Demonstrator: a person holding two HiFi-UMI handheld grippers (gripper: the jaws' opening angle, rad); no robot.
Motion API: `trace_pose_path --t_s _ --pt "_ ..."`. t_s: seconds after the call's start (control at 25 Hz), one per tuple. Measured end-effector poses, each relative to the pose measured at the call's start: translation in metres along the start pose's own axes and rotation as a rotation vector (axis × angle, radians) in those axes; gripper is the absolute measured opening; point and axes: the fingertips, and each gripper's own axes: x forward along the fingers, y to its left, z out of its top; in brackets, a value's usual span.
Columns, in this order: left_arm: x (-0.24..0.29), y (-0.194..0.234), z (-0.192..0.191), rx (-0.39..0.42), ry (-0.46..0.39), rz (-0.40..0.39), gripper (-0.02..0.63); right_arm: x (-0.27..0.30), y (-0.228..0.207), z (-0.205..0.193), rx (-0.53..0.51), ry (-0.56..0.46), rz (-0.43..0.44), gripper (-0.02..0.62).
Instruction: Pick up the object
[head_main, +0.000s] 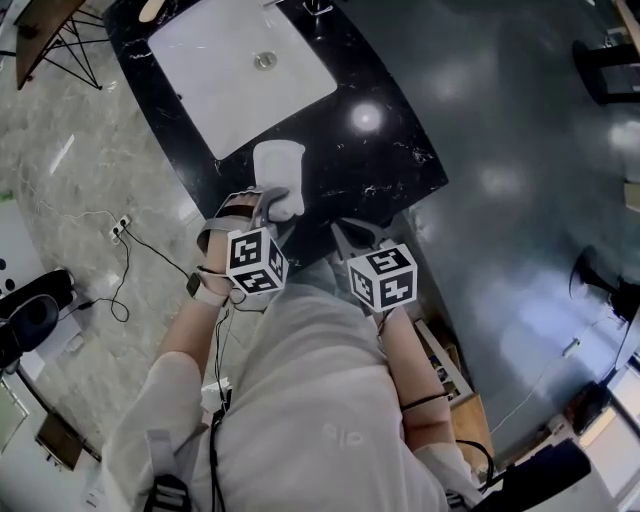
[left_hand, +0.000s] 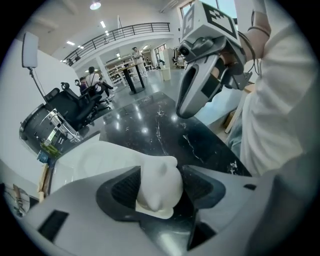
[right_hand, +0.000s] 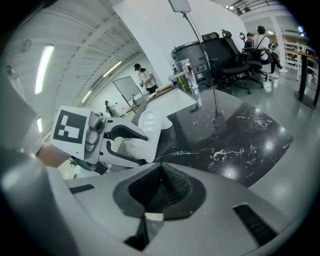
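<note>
A white figure (left_hand: 159, 186) stands on the black marble counter (head_main: 390, 160) near its front edge. My left gripper (left_hand: 159, 189) has its jaws on either side of the figure, and the dark pads touch both its flanks. From the head view the figure (head_main: 279, 168) sticks out beyond the left gripper (head_main: 280, 208). The right gripper view shows the left gripper (right_hand: 137, 149) clasping the figure (right_hand: 149, 125) from the side. My right gripper (right_hand: 160, 187) is shut and empty, and it hovers just right of the left one (head_main: 350, 235) at the counter's edge.
A white sink basin (head_main: 200, 90) is set in the counter behind the figure. Left of the counter a cable and a power strip (head_main: 120, 228) lie on the pale floor. Office chairs (left_hand: 75, 107) and several people stand far off.
</note>
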Motion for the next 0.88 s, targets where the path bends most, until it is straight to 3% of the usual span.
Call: trace_pose_path --t_s 0.36,0.88 --pt "0.003 0.001 0.000 0.015 -0.010 0.051 0.267 0.014 0.002 -0.008 -0.022 0.038 0.005 0.023" --pt "0.003 0.005 0.000 -0.042 -0.033 0.093 0.261 0.023 0.001 -0.022 -0.015 0.073 0.013 0.023"
